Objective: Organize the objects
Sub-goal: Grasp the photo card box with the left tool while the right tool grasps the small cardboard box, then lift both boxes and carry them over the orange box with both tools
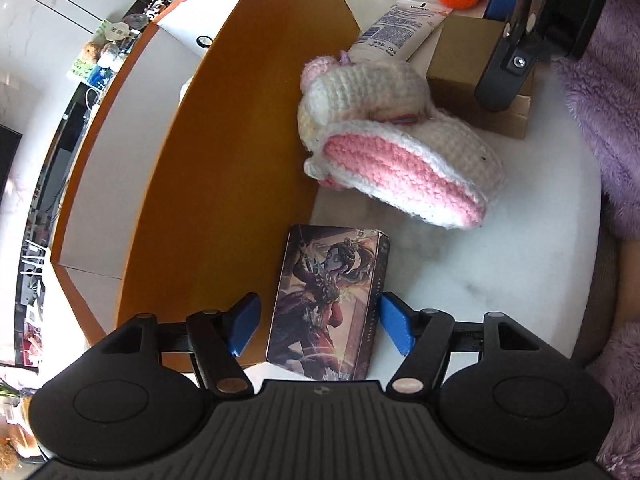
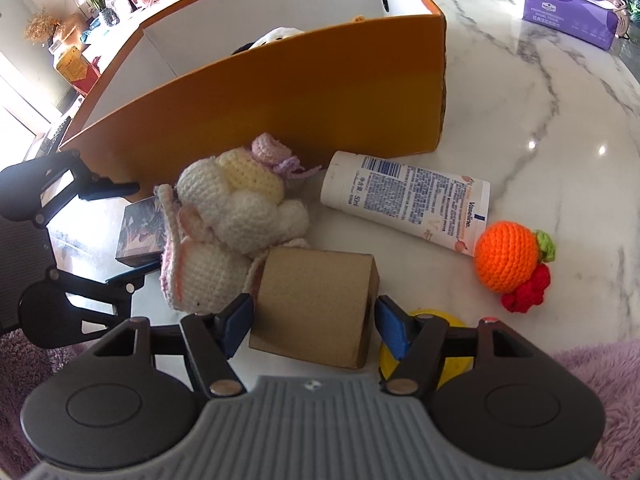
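My left gripper [image 1: 320, 326] is open, its blue pads on either side of an illustrated card box [image 1: 330, 304] that lies on the marble table beside the orange storage box [image 1: 224, 152]; the right pad looks close to the box edge, the left stands apart. My right gripper [image 2: 314, 322] is open around a brown cardboard box [image 2: 316, 304], pads near both sides. A crocheted white-and-pink bunny [image 1: 384, 140] [image 2: 232, 220] lies between the two boxes. A lotion tube [image 2: 408, 204] and a crocheted orange [image 2: 506, 256] lie further out.
The orange storage box [image 2: 280, 92] stands open behind the objects, with a toy inside. A yellow object [image 2: 452, 356] sits under my right gripper. A purple tissue pack [image 2: 568, 4] is at the far right. Purple fleece [image 1: 612, 60] borders the table [image 2: 560, 120].
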The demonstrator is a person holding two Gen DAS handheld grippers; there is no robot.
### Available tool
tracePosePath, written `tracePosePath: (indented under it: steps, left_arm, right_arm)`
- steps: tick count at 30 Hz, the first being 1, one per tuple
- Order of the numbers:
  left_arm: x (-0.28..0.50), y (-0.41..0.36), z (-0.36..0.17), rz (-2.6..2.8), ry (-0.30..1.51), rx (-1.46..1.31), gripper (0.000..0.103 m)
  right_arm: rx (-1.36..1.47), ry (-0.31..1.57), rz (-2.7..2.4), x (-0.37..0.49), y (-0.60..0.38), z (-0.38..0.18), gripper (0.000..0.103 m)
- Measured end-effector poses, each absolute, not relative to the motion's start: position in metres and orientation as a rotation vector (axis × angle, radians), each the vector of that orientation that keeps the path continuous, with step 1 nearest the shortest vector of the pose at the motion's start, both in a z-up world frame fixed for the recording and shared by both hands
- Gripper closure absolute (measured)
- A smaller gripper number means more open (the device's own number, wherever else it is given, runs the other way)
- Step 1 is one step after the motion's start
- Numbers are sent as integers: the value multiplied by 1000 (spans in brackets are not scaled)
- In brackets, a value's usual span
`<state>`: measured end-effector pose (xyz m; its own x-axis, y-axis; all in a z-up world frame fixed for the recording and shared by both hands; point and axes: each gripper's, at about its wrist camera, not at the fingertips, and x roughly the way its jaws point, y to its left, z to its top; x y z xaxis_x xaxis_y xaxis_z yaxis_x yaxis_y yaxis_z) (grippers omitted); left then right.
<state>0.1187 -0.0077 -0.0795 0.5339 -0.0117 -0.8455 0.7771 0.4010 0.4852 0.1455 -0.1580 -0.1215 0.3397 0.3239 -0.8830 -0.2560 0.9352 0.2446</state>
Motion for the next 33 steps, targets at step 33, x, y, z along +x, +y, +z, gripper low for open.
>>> tracePosePath:
  steps: [33]
  left_arm:
    - [167,7,-88,-431,1187,465,29]
  right_arm:
    - [54,1206,356,157,-152,-119,35]
